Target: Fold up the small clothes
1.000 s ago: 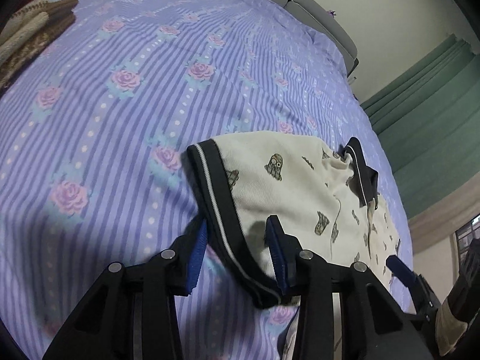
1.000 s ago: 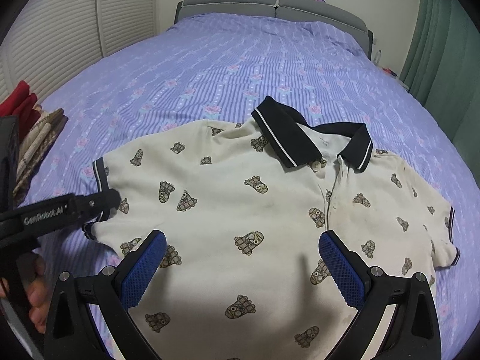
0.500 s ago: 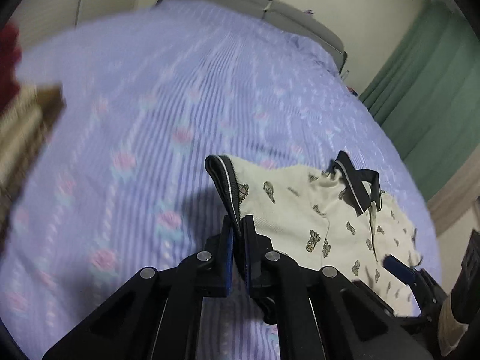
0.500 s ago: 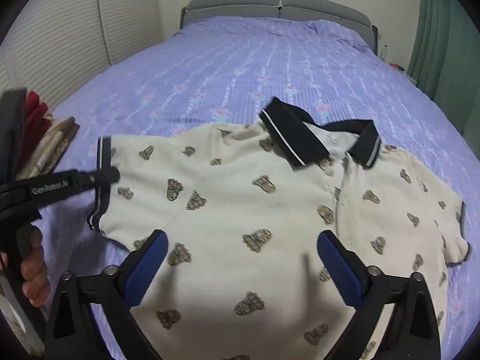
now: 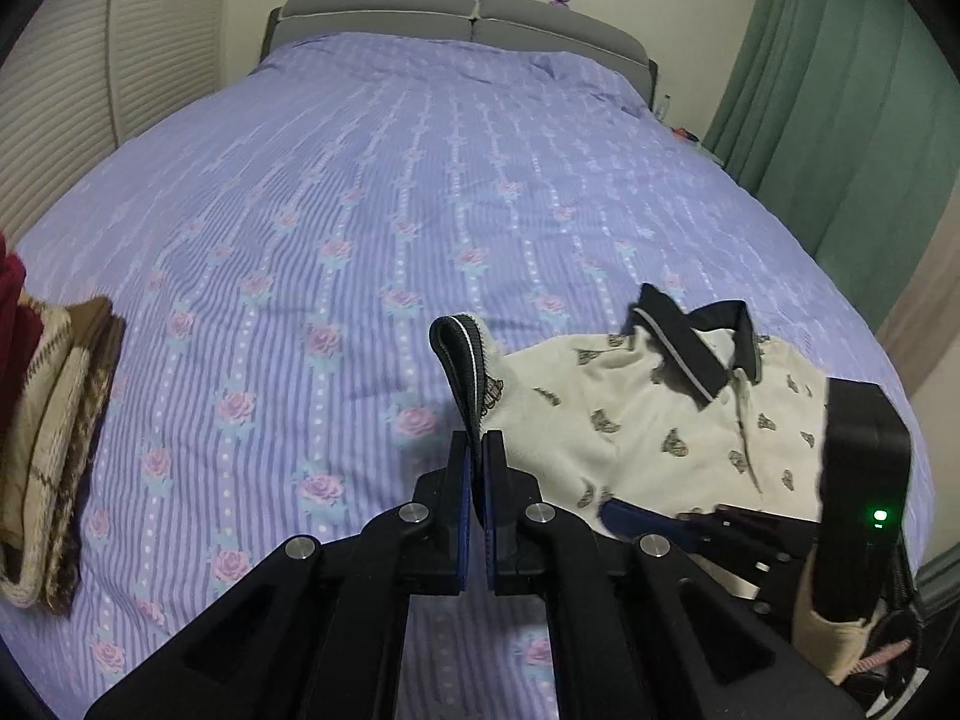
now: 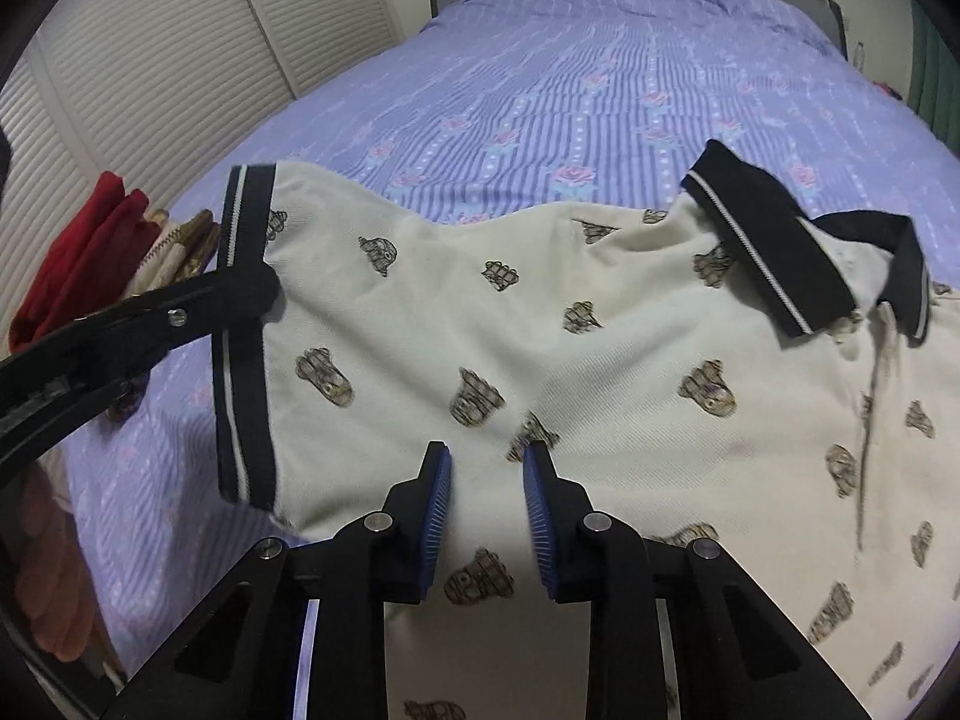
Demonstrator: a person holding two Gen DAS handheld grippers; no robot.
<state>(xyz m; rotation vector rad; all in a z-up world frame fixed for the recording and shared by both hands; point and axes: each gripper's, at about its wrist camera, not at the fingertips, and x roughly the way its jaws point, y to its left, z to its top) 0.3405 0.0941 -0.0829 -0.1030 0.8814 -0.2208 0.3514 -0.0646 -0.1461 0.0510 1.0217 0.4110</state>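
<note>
A small cream polo shirt [image 6: 600, 348] with brown prints and a black collar [image 6: 774, 240] lies on the bed; it also shows in the left wrist view [image 5: 648, 420]. My left gripper [image 5: 478, 456] is shut on the shirt's black sleeve cuff [image 5: 462, 354] and lifts it off the bed; the same gripper shows in the right wrist view [image 6: 240, 294] on the cuff [image 6: 240, 252]. My right gripper [image 6: 487, 480] sits over the shirt's body with its jaws narrowed to a small gap, fabric between the blue pads [image 6: 438, 498].
The shirt lies on a purple striped bedspread with roses [image 5: 360, 210]. A stack of folded clothes, red and brown-cream, sits at the left edge [image 5: 42, 420], also in the right wrist view [image 6: 102, 252]. Grey headboard [image 5: 468, 18], louvred doors [image 6: 180, 60], green curtain [image 5: 840, 90].
My left gripper has lifted the sleeve cuff higher and tilted up. My right gripper's jaws have narrowed from wide open and moved lower toward the shirt.
</note>
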